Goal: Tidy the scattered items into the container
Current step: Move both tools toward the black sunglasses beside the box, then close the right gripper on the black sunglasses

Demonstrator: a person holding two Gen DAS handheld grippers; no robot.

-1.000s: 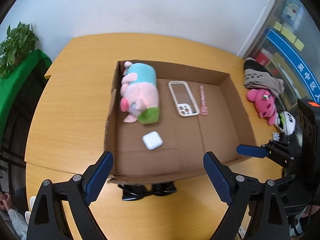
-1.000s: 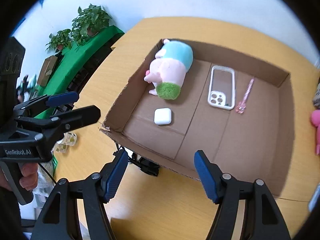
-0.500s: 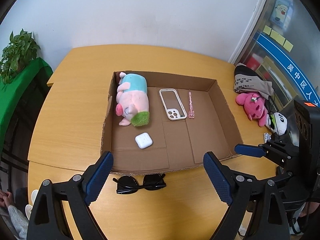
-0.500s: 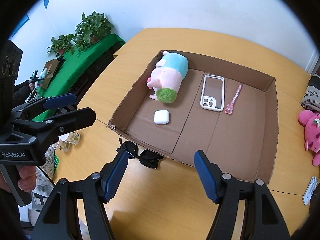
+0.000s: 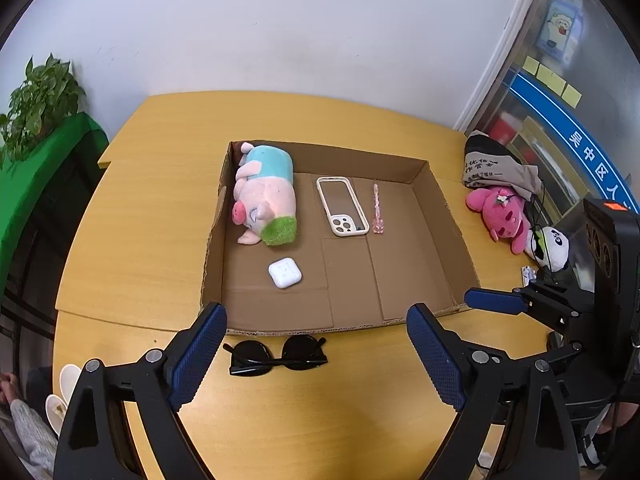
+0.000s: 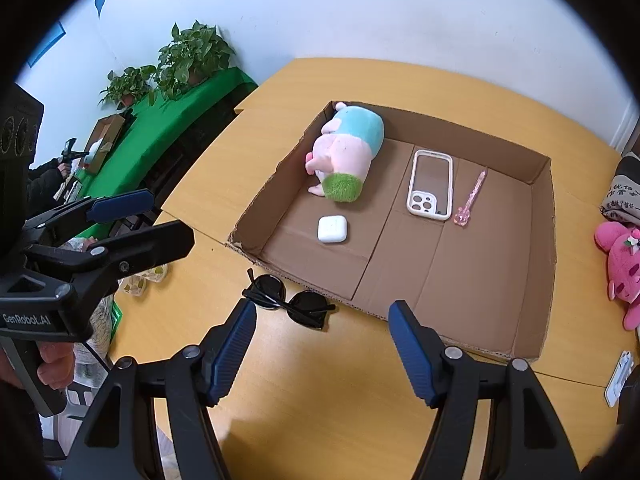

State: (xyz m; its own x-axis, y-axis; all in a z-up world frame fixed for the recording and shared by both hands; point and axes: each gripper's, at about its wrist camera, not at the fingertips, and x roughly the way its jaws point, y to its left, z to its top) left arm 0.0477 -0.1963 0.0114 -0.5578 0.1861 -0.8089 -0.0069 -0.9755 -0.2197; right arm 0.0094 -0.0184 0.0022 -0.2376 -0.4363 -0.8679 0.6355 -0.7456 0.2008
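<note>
A shallow cardboard box lay open on the wooden surface, its walls low and its near edge ragged. Inside, a plush pig in pink, with a pale blue body and a green tuft, lay on its side against the left wall. Beside it rested a white phone case with a clear back, and just right of that a slim pink pen. A small white earbud case sat nearer the front of the box.

Black sunglasses lay folded on the surface just outside the box's near edge. The left gripper hovered above them, fingers wide apart and holding nothing. The right gripper hung near the same spot, its fingers likewise spread and empty.

A pink plush toy and a small panda sat on the surface right of the box.
</note>
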